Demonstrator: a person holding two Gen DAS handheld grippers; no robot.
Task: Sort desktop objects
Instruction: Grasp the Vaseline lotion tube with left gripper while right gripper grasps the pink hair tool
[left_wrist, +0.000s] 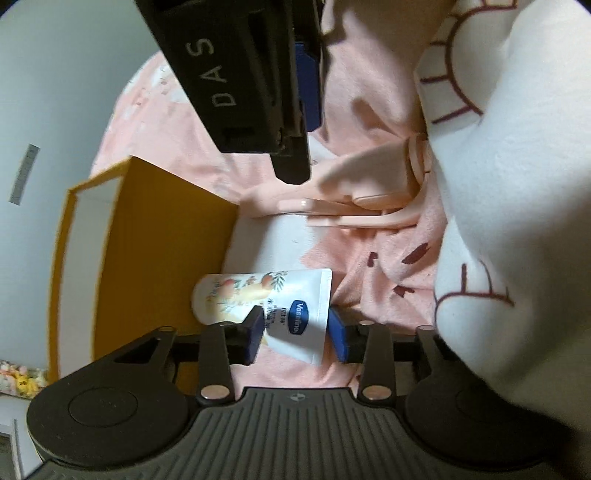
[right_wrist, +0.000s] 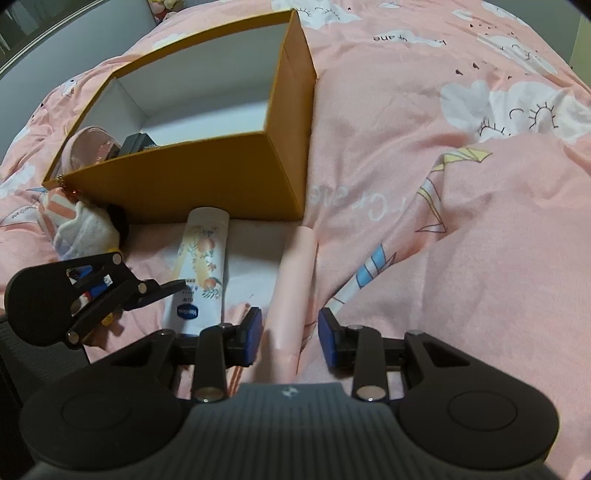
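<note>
A white Vaseline tube (left_wrist: 266, 299) with a peach print lies on the pink bedspread beside an open yellow box (left_wrist: 159, 236). My left gripper (left_wrist: 297, 334) is open, its blue pads on either side of the tube's crimped end. A pale pink comb-like item (left_wrist: 351, 210) lies beyond, under my right gripper. In the right wrist view my right gripper (right_wrist: 290, 334) is open around that pink item (right_wrist: 293, 288). The tube (right_wrist: 201, 269) lies to its left, and the box (right_wrist: 207, 184) stands behind. My left gripper (right_wrist: 92, 291) shows at the left.
The box holds a round pink item (right_wrist: 92, 147) and a dark object (right_wrist: 135, 144). A small plush toy (right_wrist: 83, 225) lies by the box's front left corner. The rumpled bedspread (right_wrist: 443, 184) rises in folds on the right. A white patterned quilt (left_wrist: 517, 184) bulks at the right.
</note>
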